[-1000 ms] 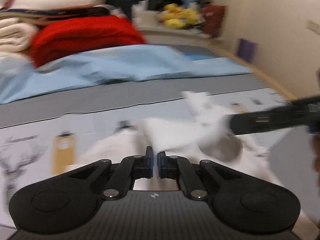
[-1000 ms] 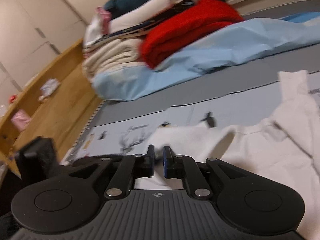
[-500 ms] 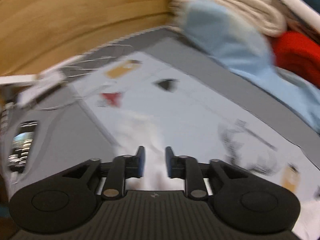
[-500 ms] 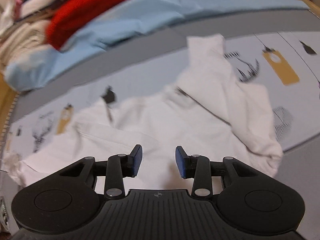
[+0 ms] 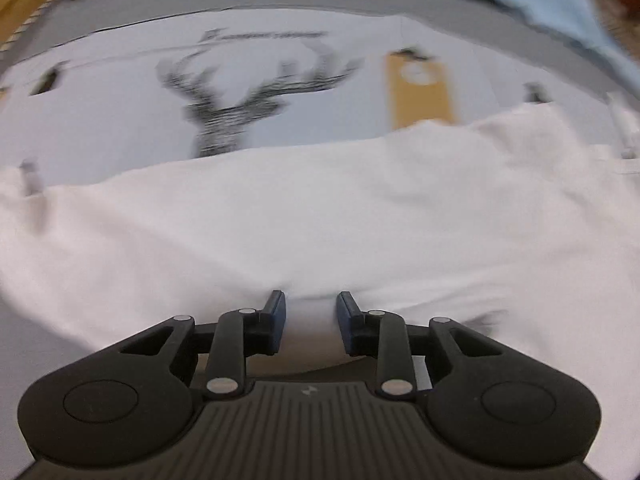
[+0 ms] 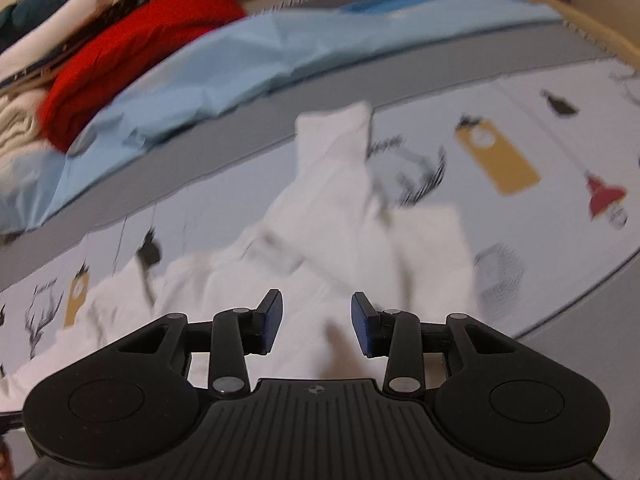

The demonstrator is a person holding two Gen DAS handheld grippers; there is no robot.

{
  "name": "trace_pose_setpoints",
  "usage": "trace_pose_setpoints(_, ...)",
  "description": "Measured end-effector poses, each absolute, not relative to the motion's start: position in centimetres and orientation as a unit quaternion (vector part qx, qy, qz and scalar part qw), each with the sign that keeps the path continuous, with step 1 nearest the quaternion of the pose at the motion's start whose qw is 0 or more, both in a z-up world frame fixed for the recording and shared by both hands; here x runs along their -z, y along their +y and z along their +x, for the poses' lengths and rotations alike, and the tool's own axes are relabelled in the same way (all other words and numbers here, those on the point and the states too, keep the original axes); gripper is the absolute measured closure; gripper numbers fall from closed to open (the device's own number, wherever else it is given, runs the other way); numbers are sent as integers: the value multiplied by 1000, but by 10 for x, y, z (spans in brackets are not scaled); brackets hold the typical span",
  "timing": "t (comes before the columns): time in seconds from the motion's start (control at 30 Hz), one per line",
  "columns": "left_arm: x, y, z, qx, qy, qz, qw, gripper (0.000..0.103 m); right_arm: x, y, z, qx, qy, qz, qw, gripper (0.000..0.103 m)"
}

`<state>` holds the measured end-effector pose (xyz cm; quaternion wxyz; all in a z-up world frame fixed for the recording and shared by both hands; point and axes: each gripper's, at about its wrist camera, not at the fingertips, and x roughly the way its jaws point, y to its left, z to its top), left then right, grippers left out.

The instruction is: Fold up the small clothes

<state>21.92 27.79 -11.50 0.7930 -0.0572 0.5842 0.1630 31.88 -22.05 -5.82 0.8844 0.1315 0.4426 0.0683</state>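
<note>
Bedding filled the far side of the scene: a pale blue sheet (image 6: 248,64) lay rumpled along the grey border of the mat, with a folded red blanket (image 6: 132,60) and cream linens stacked behind it, apparently pushed back to leave working room. Nearer lay the printed mat (image 5: 120,120), light grey with deer heads and yellow tags, spread flat as the folding surface; whether it rested on a bed or the floor could not be told.

On the mat sat the white garment (image 6: 340,216), the thing to be folded. In the right wrist view it was still bunched, one narrow part reaching away toward the blue sheet and the rest creased in loose ridges. In the left wrist view its near portion lay broader and smoother, its far edge crossing the deer print.

The left gripper (image 5: 310,308) pointed steeply down at the cloth, jaws partly apart with a small hump of fabric rising between them, the pads not visibly pressing on it. The right gripper (image 6: 316,312) hung over the crumpled middle, its jaws opening, white cloth beneath them but nothing pinched. Judging by this, both were being set for a fresh grasp to spread the garment flat.
</note>
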Motion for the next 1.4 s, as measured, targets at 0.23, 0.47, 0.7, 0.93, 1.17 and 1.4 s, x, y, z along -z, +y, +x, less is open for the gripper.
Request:
trace_pose_setpoints(0.23, 98, 278, 223, -222, 564, 4, 795, 70, 76, -256, 354, -51, 400, 102, 909, 49)
trace_pose_setpoints(0.47, 60, 246, 241, -174, 518, -17, 837, 69, 94, -248, 383, -101, 413, 113, 898, 88)
trace_pose_setpoints(0.7, 58, 219, 258, -136, 507, -15, 851, 69, 25, -314, 361, -56, 293, 242, 923, 97)
trace_pose_setpoints(0.93, 57, 178, 263, -83, 506, 0, 859, 69, 8, -390, 311, 117, 289, 232, 921, 97)
trace_pose_setpoints(1.17, 81, 138, 269, -29, 543, 22, 839, 66, 115, -468, 295, 150, 436, 346, 817, 92)
trace_pose_setpoints(1.4, 94, 117, 274, -19, 555, 41, 831, 66, 133, -516, 291, 154, 355, 445, 807, 54)
